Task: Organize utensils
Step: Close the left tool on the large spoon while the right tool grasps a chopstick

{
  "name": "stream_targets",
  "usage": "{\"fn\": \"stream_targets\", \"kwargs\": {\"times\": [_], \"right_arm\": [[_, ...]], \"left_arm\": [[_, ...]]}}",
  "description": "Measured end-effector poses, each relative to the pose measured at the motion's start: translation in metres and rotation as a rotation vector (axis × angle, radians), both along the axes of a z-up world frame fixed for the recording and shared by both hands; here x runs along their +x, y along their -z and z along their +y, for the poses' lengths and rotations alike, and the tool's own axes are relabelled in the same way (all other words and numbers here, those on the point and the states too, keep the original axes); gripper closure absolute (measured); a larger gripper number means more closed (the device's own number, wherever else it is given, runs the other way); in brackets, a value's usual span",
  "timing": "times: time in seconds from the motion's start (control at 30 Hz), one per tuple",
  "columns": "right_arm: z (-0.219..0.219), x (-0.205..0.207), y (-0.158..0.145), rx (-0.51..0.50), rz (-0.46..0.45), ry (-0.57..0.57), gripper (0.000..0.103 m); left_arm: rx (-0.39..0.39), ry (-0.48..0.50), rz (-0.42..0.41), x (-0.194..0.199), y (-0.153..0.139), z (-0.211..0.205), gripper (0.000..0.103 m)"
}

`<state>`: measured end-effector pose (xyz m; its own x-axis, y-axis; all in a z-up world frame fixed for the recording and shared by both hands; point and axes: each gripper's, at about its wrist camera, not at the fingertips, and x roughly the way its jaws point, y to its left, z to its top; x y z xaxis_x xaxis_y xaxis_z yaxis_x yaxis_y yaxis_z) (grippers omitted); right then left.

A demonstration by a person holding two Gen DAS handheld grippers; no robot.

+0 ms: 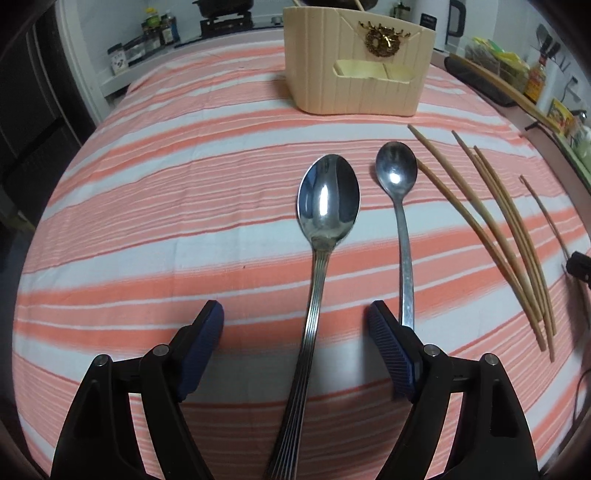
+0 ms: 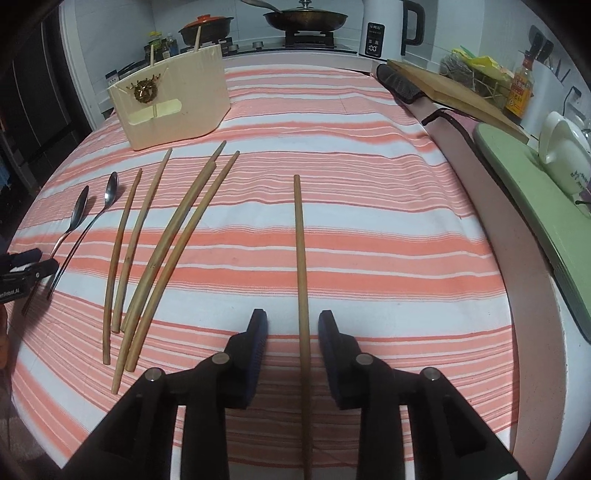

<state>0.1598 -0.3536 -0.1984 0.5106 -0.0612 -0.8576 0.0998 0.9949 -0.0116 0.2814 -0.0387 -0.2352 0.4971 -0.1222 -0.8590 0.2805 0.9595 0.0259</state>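
Observation:
A large steel spoon (image 1: pixel 327 206) lies on the striped cloth, its handle running between the fingers of my open left gripper (image 1: pixel 295 319). A smaller spoon (image 1: pixel 397 173) lies just to its right. Several wooden chopsticks (image 1: pixel 491 229) lie further right. A cream utensil holder (image 1: pixel 354 62) stands at the back. In the right wrist view my right gripper (image 2: pixel 293 325) is open around a single chopstick (image 2: pixel 301 258) lying lengthwise between its fingers. The other chopsticks (image 2: pixel 166 243), both spoons (image 2: pixel 79 212) and the holder (image 2: pixel 173 99), with two chopsticks standing in it, are to the left.
The table's right edge borders a counter with a green board (image 2: pixel 535 192), a white teapot (image 2: pixel 565 155), a wooden board (image 2: pixel 454 88), a sauce bottle (image 2: pixel 521 88) and a kettle (image 2: pixel 388 29). A stove with pans (image 2: pixel 303 18) stands behind. My left gripper (image 2: pixel 22 269) shows at far left.

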Motion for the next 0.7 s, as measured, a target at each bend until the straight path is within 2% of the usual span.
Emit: {"fn": "stream_targets", "kwargs": {"times": [0.13,0.27,0.3,0.4,0.43,0.53,0.6,0.63,0.7], "right_arm": [[-0.001,0.006,0.006,0.001,0.007,-0.001,0.073],[0.003,0.018,0.005,-0.014,-0.002,-0.029,0.073],[0.004,0.021,0.005,-0.017,-0.002,-0.036,0.075],[-0.002,0.027,0.005,-0.043,0.016,-0.029,0.090],[-0.006,0.027,0.005,-0.044,0.024,-0.019,0.092],[-0.017,0.025,0.004,-0.071,0.050,-0.006,0.092],[-0.023,0.024,0.002,-0.039,0.066,-0.014,0.092],[-0.025,0.024,0.002,-0.019,0.077,-0.022,0.086],[-0.027,0.024,0.002,0.004,0.105,-0.052,0.080]], "left_arm": [[-0.021,-0.059,0.004,0.020,0.000,0.000,0.020],[-0.013,-0.074,-0.013,0.030,0.000,-0.005,0.020],[-0.017,-0.092,-0.013,0.032,0.000,-0.003,0.020],[-0.024,-0.141,-0.009,0.033,0.000,0.011,0.022],[-0.025,-0.146,-0.008,0.033,0.000,0.017,0.022],[-0.010,-0.150,-0.006,0.031,0.000,0.029,0.022],[-0.016,-0.138,0.015,0.031,-0.001,0.036,0.022],[-0.027,-0.123,0.029,0.030,-0.002,0.040,0.023],[-0.055,-0.082,0.061,0.029,-0.004,0.047,0.023]]}}
